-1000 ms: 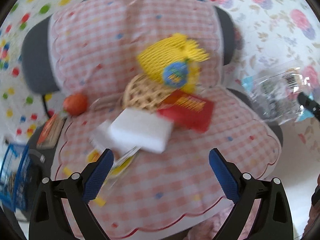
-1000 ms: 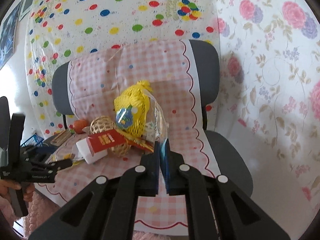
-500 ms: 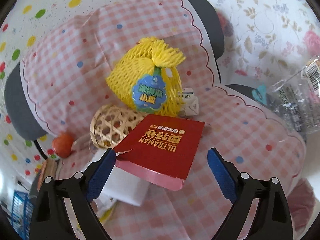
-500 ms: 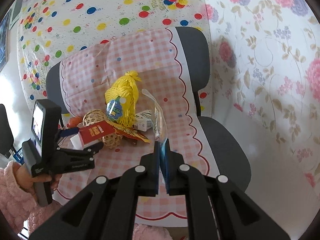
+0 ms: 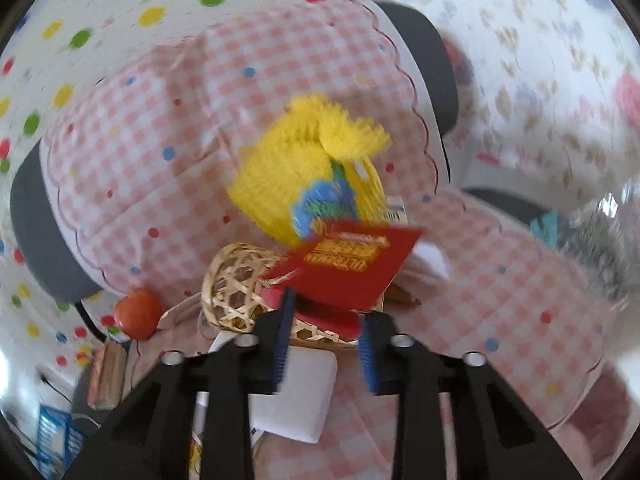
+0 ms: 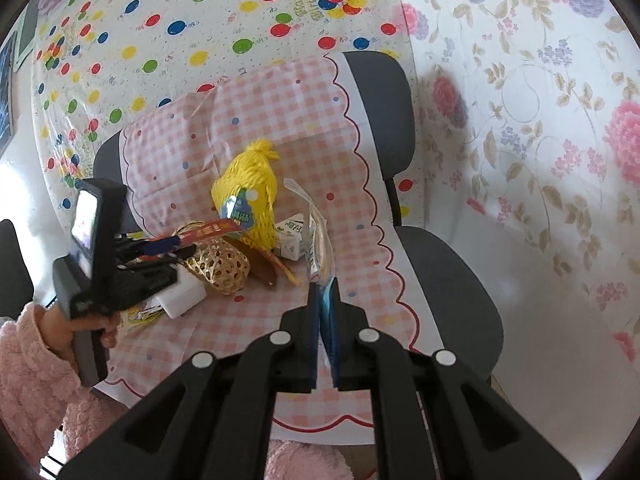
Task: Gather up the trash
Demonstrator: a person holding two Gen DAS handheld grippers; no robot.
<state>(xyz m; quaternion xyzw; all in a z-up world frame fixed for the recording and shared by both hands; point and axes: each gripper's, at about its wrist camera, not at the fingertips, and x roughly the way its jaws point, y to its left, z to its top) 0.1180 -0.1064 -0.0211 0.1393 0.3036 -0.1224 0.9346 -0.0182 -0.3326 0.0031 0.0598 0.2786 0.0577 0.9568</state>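
- Closing around the near end of a red box (image 5: 348,270), the jaws of the left gripper (image 5: 326,320) are seen with the box between them; whether the pads already press on it cannot be told, because the left wrist picture is blurred.
- In the right wrist picture the left gripper (image 6: 182,246) is held by a hand (image 6: 86,326) in a fluffy pink sleeve (image 6: 36,380), and the red box (image 6: 210,229) is seen at its tips, lifted a little above the other things.
- The right gripper (image 6: 324,286) is closed tight on the edge of a clear plastic bag (image 6: 314,228), which stands up from its tips.
- In the left wrist picture the same clear plastic bag (image 5: 596,236) is seen at the right side.
- The trash is gathered on the seat of a grey chair (image 6: 452,280), which is covered with a pink checked cloth (image 6: 280,120).
- A yellow net bag (image 5: 304,168) with a blue label is placed in the middle of the pile, just behind the red box.
- A small woven basket (image 5: 234,284) is lying on its side under the box, and a white block (image 5: 298,392) is lying just in front of the basket.
- A small white carton (image 6: 294,236) is found beside the net bag, near the plastic bag.
- An orange ball (image 5: 138,314) is seen at the left edge of the seat, apart from the pile.
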